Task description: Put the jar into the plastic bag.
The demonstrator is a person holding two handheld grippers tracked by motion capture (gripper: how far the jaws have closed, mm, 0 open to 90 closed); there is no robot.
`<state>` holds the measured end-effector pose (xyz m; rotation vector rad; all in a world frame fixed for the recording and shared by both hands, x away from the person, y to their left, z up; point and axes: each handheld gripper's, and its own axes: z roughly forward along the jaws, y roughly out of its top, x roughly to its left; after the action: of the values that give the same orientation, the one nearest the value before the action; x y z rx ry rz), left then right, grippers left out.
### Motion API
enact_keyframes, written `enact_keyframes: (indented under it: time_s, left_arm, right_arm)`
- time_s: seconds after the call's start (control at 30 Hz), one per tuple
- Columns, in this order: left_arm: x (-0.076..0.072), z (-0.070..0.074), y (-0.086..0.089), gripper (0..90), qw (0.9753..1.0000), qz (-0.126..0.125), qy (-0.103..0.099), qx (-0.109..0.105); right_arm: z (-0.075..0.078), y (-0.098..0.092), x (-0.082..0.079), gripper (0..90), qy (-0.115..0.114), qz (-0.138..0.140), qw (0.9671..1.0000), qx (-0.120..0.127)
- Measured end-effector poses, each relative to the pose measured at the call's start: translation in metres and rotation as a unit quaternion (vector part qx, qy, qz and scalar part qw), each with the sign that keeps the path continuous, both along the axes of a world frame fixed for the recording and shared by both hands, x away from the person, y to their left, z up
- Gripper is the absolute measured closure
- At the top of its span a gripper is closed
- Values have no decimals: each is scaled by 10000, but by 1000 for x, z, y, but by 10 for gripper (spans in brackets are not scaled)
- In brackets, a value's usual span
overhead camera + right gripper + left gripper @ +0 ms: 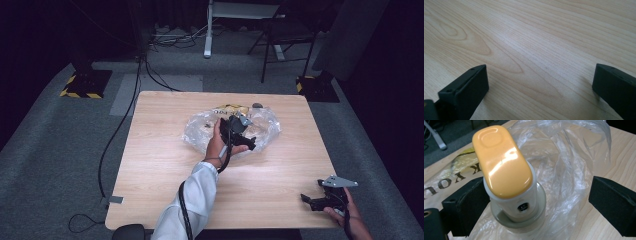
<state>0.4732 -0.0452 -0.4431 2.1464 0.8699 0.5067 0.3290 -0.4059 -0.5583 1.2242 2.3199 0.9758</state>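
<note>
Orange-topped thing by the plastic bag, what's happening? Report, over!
Left hand-held gripper open, jaws either side of orange-capped dispenser. Clear plastic bag bunched around it. Right hand-held gripper open over bare table, nothing between its jaws.

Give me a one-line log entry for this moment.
left gripper: open around orange-capped bottle, on plastic bag | right gripper: open, idle over bare table

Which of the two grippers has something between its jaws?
The left gripper, over the clear plastic bag: an orange-capped bottle stands between its open jaws. The right gripper has bare table between its jaws.
</note>
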Motion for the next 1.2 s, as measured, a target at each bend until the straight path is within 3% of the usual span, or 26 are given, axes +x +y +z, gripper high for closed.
enact_keyframes:
  time_s: [0.3,0.6,0.8,1.2]
  left_arm:
    - [-6,6,5,27,9992,-92,-164,349]
    - [-13,7,13,27,9982,-129,-209,539]
    - [-21,5,20,27,9954,-253,-303,871]
    - [-41,9,32,27,9918,-431,-538,1076]
  right_arm:
    - [0,0,0,5,1,-1,10000,-1]
    - [0,0,0,5,-1,-1,10000,0]
    - [0,0,0,5,0,-1,10000,0]
    - [0,0,0,5,0,-1,10000,0]
